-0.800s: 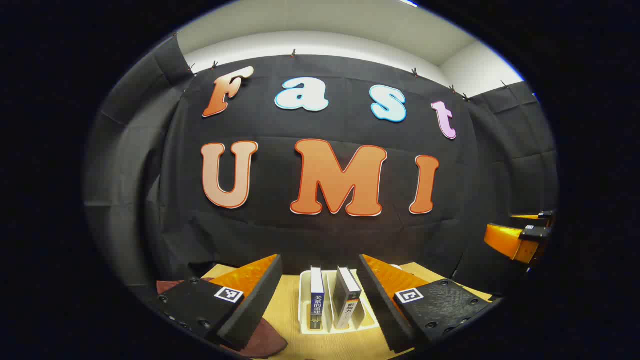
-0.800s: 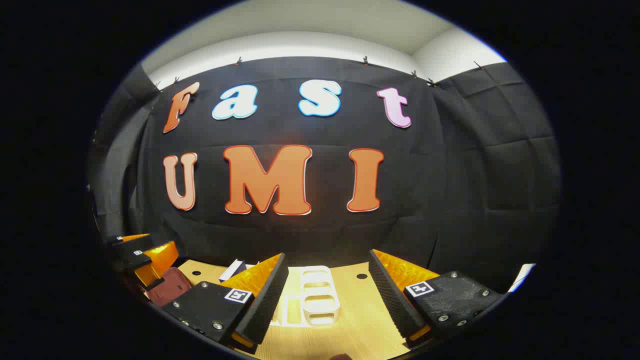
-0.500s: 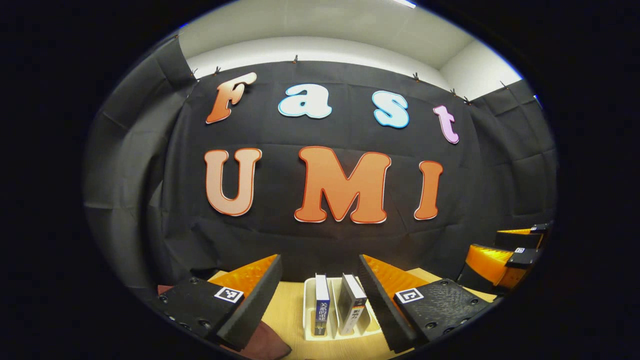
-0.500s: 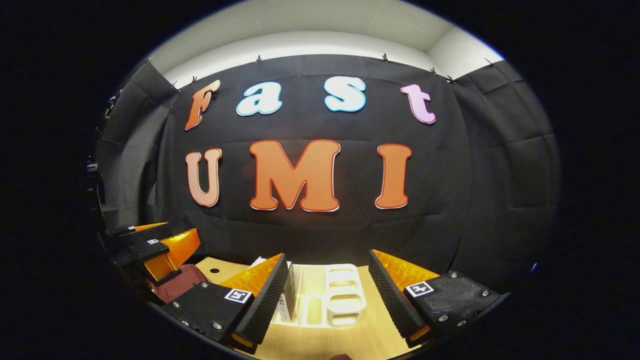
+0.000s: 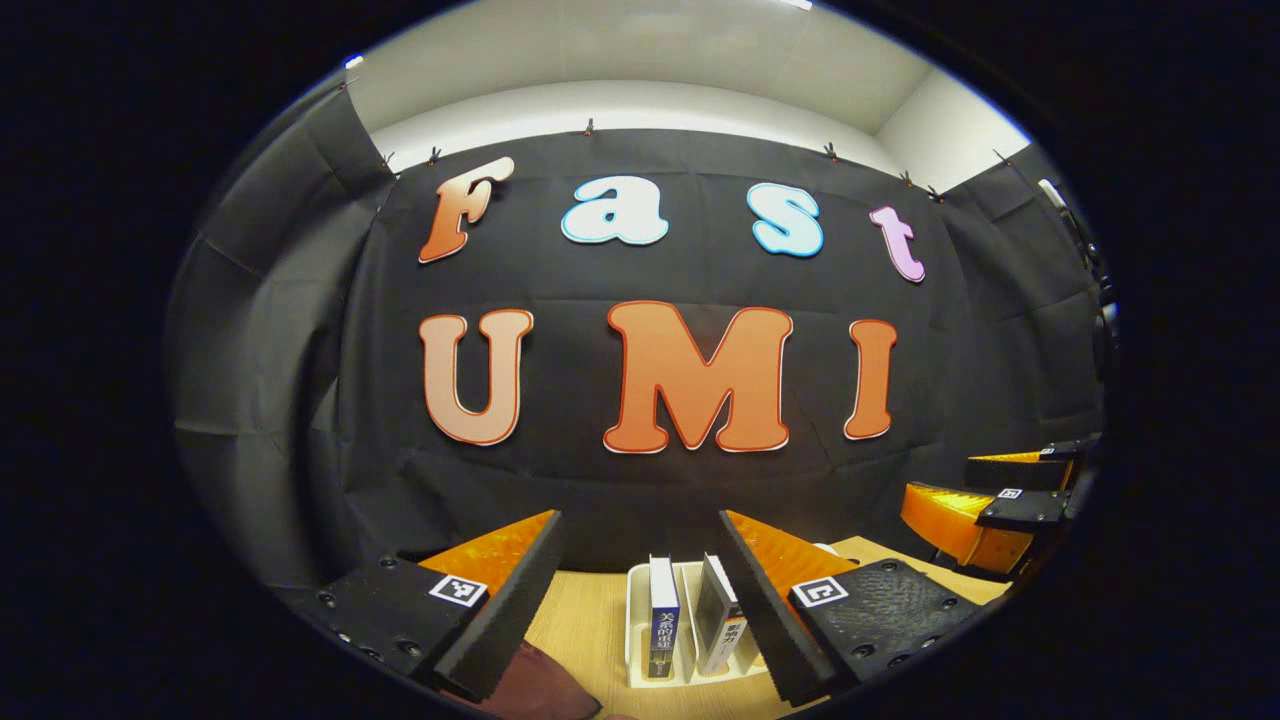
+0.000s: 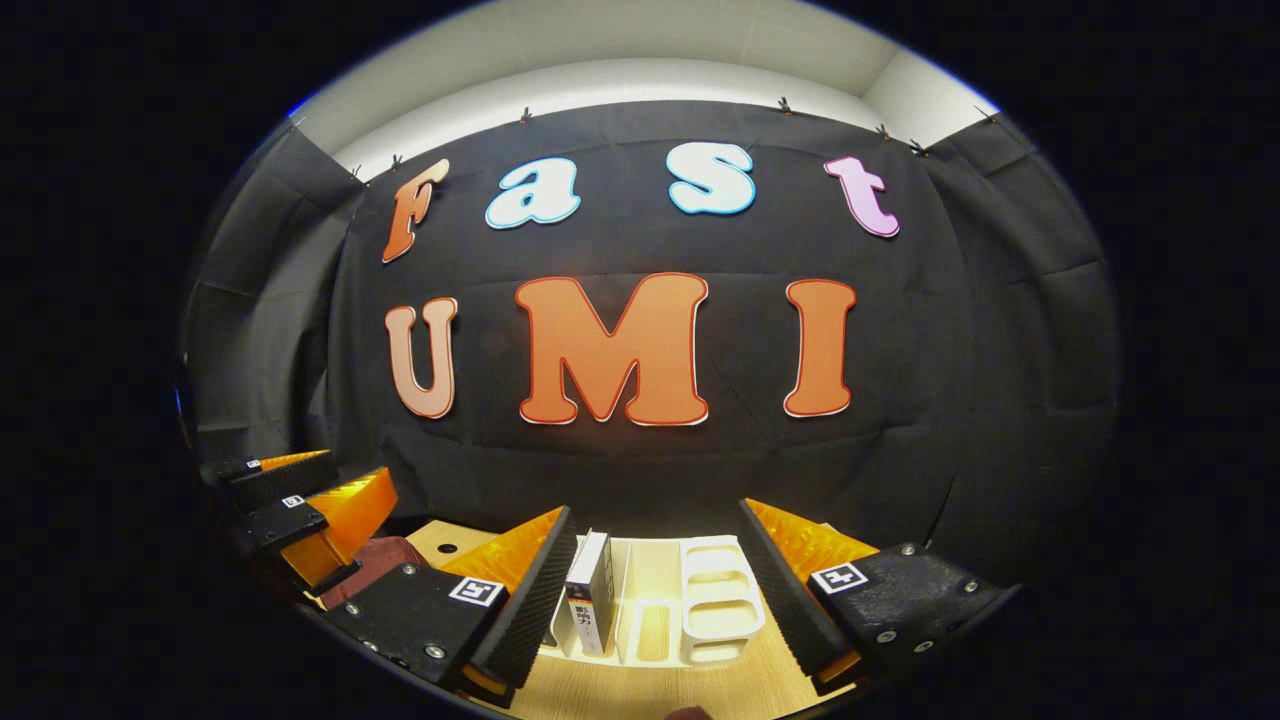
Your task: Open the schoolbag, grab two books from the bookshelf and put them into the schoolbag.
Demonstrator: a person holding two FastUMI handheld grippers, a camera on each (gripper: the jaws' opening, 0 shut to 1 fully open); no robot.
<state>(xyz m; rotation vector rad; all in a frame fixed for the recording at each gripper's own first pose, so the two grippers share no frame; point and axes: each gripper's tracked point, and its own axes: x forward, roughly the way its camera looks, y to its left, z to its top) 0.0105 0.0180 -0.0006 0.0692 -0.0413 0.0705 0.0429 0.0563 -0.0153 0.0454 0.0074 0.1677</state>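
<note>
Left gripper view: the left gripper (image 5: 640,600) has its two fingers spread wide, holding nothing, and past them two books stand in a white bookshelf (image 5: 637,640) on the wooden table (image 5: 580,620). The blue book (image 5: 662,625) is on the left and the dark book (image 5: 722,625) is just beside it on the right, with a thin white wall between them. Both stand on end, so their long side goes up and down, and their spines face the near side. The dark one tips a little to the right. I think they are small, stiff and light, with smooth covers that could slip, so the best place to pinch one is near the top, with one finger on each flat cover. A bit of the dark red schoolbag (image 5: 535,685) lies near and to the left; I cannot tell if it is open. Far right, the other gripper hangs above the table. In the right gripper view, the right gripper (image 6: 655,590) is spread wide and empty too, with the dark book (image 6: 590,600) close by its left finger and empty white slots to the right.
</note>
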